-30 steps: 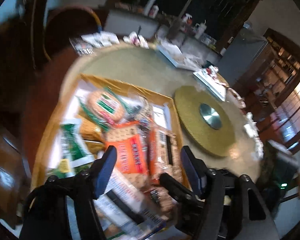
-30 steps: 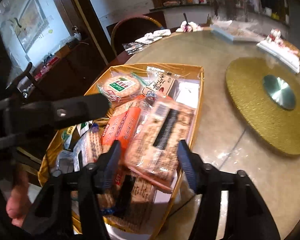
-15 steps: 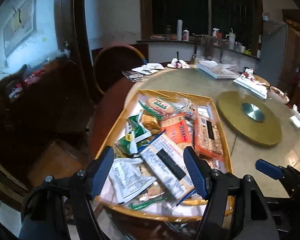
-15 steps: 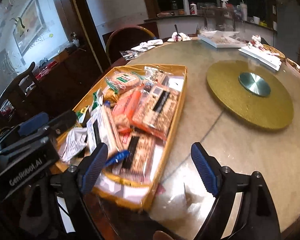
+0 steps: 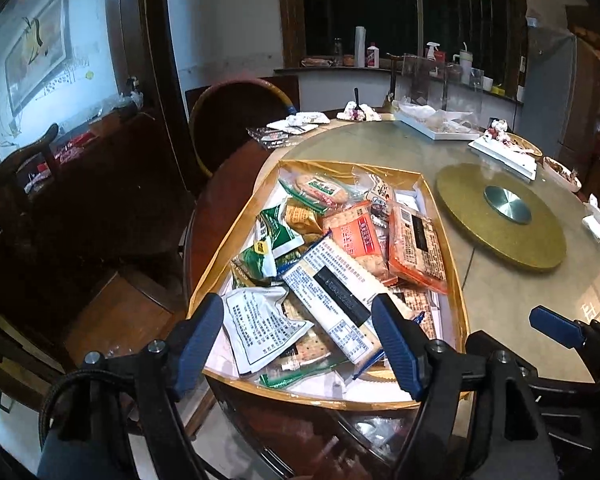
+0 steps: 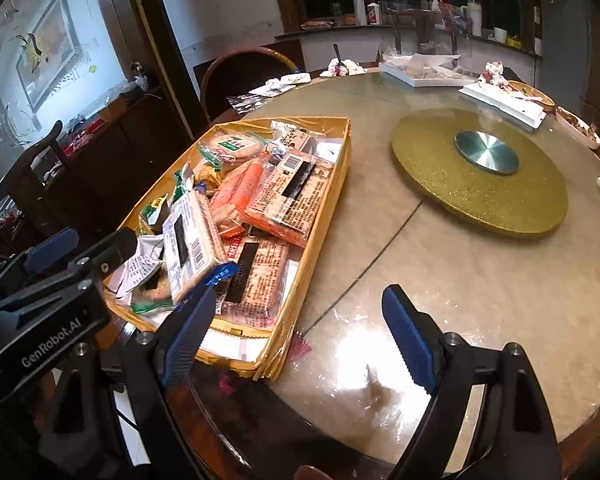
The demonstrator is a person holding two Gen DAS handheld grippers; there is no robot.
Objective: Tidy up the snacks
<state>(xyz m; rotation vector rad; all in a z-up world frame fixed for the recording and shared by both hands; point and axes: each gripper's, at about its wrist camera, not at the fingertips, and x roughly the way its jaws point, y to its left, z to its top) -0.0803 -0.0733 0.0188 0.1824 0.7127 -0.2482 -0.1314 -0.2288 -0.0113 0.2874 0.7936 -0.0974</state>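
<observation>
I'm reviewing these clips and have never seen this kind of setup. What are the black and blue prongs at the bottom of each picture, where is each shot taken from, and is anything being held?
There is no robot here. A person holds a two-finger tool in each hand, and a fisheye camera on each tool looks forward along its fingers. The prongs are those jaws: the left gripper in the left wrist view, the right gripper in the right wrist view. Each tool also shows at the edge of the other's picture.

Both jaws stand open and hold nothing.

On the round table sits a gold tray heaped with snack packets: a long white cracker pack, orange cracker packs and green sachets. Beside it is a gold turntable. White dishes sit along the table's far edge.
</observation>
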